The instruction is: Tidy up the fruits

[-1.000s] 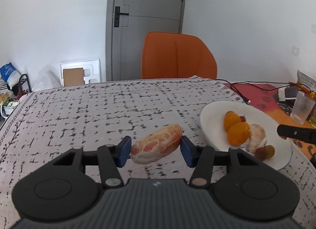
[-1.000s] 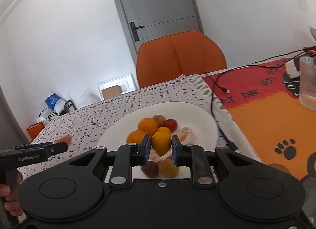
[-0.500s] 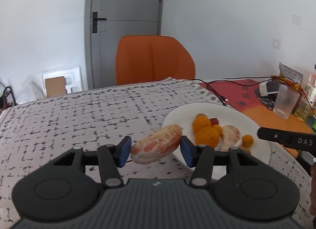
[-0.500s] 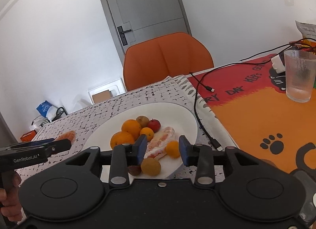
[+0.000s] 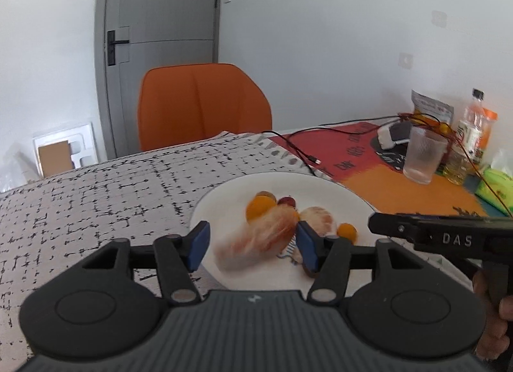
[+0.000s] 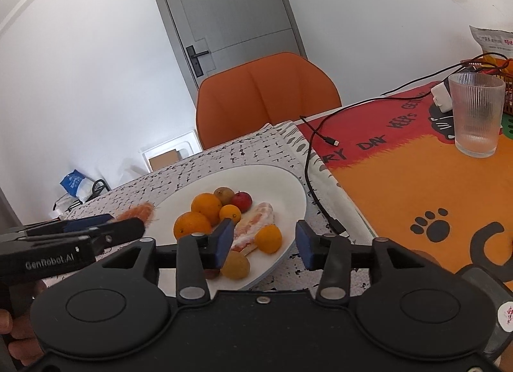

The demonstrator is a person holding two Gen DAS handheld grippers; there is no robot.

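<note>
1. While its jaws are opening, the left gripper (image 5: 253,245) hangs over the near-left rim of the white plate (image 5: 333,186); the peeled grapefruit piece (image 5: 256,239) shows as a blur between the blue pads, clear of the left pad, and whether it touches the right one cannot be told.
2. Just right of it, the right gripper (image 6: 264,245) sits low at the plate's near edge, its jaws also opening and gripping nothing; a small orange fruit (image 6: 269,238) lies on the plate between its fingers, apart from both pads.
3. On the plate lie a second peeled segment (image 6: 256,227), two oranges (image 6: 205,205), a small yellow-brown fruit (image 6: 235,264) at the near rim and a red one (image 6: 242,200) farther back; the plate's far half is bare.
4. Left of the plate, the patterned tablecloth (image 5: 96,195) is open to its far edge.
5. Right of the plate, a black cable (image 6: 309,160) runs close along the rim, beside the orange mat (image 6: 400,186).
6. Farther right stands a ribbed glass (image 6: 476,115).
7. Beyond the table's far edge stands an orange chair (image 5: 202,102).
</note>
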